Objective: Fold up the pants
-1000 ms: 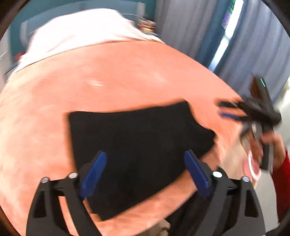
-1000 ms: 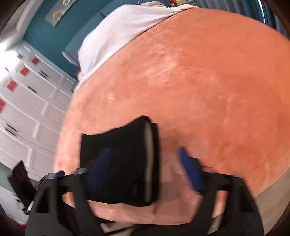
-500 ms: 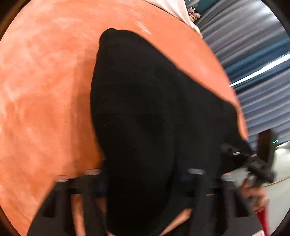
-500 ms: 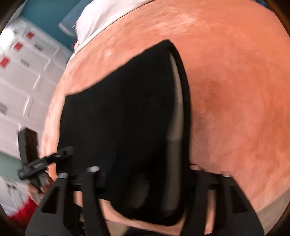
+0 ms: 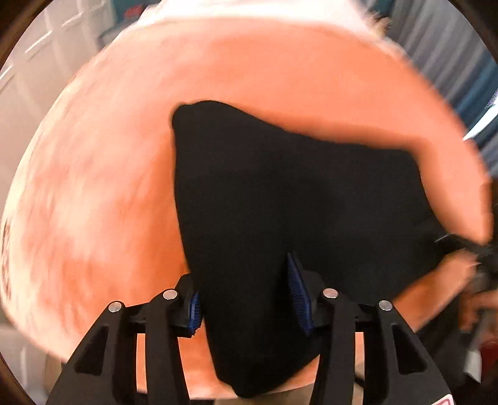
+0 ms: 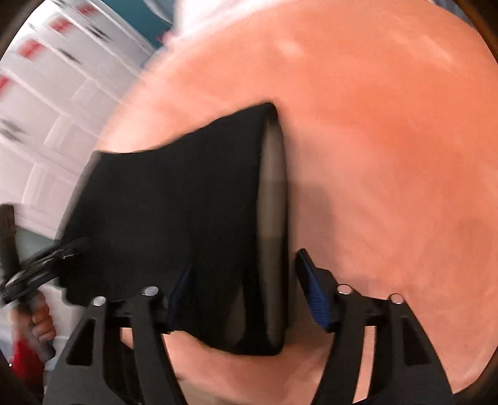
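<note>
The black pants (image 5: 298, 193), folded into a thick dark slab, lie on an orange blanket (image 5: 93, 199) that covers a bed, near its front edge. In the left wrist view the left gripper (image 5: 246, 294) points steeply down over the near end of the pants; cloth sits between its blue pads (image 5: 297, 288), one pad showing against the fabric and the other mostly hidden at the cloth's left edge. Its jaws are opening, and with the blur I cannot tell whether the pads press on the cloth. At the right rim of that view the other gripper shows as a dark smear beside the pants' far corner. In the right wrist view the right gripper (image 6: 244, 285) straddles the pants' right edge (image 6: 272, 199), where a grey band — a lining or waistband, too blurred to say — runs along the fold. Its jaws are opening too: the right pad (image 6: 312, 294) stands clear of the cloth over bare blanket, the left one lies against the black fabric. At the left of this view a hand (image 6: 35, 321) grips the handle of the other gripper at the pants' corner. White cupboards (image 6: 46, 102) stand beyond the bed, and a white sheet (image 5: 249, 12) edges the blanket's far side.
</note>
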### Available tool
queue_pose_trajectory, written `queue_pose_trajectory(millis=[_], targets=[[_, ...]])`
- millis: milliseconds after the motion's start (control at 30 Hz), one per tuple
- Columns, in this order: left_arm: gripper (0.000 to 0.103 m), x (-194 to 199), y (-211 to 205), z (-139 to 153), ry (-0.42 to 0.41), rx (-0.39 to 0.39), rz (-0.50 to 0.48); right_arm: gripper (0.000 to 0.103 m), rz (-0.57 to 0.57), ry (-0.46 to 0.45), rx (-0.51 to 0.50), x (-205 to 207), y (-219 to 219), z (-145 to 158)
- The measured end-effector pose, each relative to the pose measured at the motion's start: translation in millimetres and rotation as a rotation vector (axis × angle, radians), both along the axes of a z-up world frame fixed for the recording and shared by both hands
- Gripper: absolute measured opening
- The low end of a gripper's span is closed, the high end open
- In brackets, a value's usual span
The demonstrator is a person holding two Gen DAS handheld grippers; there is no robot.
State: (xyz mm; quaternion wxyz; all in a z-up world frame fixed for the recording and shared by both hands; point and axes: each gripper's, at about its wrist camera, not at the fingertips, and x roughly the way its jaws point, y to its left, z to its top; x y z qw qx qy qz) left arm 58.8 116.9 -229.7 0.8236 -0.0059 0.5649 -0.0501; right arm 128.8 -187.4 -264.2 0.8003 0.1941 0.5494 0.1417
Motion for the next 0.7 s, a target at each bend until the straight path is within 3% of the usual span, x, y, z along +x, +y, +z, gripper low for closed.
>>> queue_pose_trajectory(millis=[33, 67, 133, 167, 200, 233, 333, 400, 433, 467, 567, 633, 667, 700], targets=[[0.047, -6, 5, 3, -0.023, -0.036, 0.033, 0.068, -0.067, -0.009, 0.062, -4, -8, 6], [0.047, -14, 8, 16, -0.058, -0.056, 0.067, 0.065, -0.146, -0.032, 0.060, -11, -17, 26], [0.046, -21, -1, 41, -0.135, -0.005, 0.100, 0.041, -0.176, -0.154, -0.043, -22, -16, 72], [0.047, -22, -11, 54, -0.196, 0.033, 0.102, 0.031, -0.149, -0.183, -0.076, -21, -10, 86], [0.049, -18, -24, 60, -0.225, 0.066, 0.098, 0.013, -0.106, -0.216, -0.113, -18, 2, 101], [0.052, -14, -33, 64, -0.243, 0.093, 0.085, 0.008, -0.060, -0.246, -0.141, -13, 16, 112], [0.060, 16, -59, 48, -0.257, 0.226, 0.085, 0.005, 0.088, -0.288, -0.277, 12, 61, 108], [0.061, 36, -55, 13, -0.153, 0.281, 0.103, 0.002, 0.095, -0.203, -0.403, 48, 74, 66], [0.062, 41, -53, 1, -0.105, 0.246, 0.119, 0.001, 0.087, -0.134, -0.432, 58, 70, 40], [0.062, 41, -40, 4, -0.098, 0.227, 0.128, 0.001, 0.053, -0.099, -0.376, 64, 60, 27], [0.062, 35, -34, 16, -0.120, 0.223, 0.143, 0.006, -0.032, -0.136, -0.262, 49, 49, 74], [0.062, 35, -29, 17, -0.105, 0.200, 0.154, 0.006, 0.007, -0.186, -0.375, 36, 56, 82], [0.062, 37, -30, 15, -0.100, 0.197, 0.158, 0.006, 0.034, -0.128, -0.450, 36, 54, 67], [0.062, 38, -30, 15, -0.093, 0.194, 0.162, 0.006, 0.041, -0.081, -0.439, 34, 48, 54]])
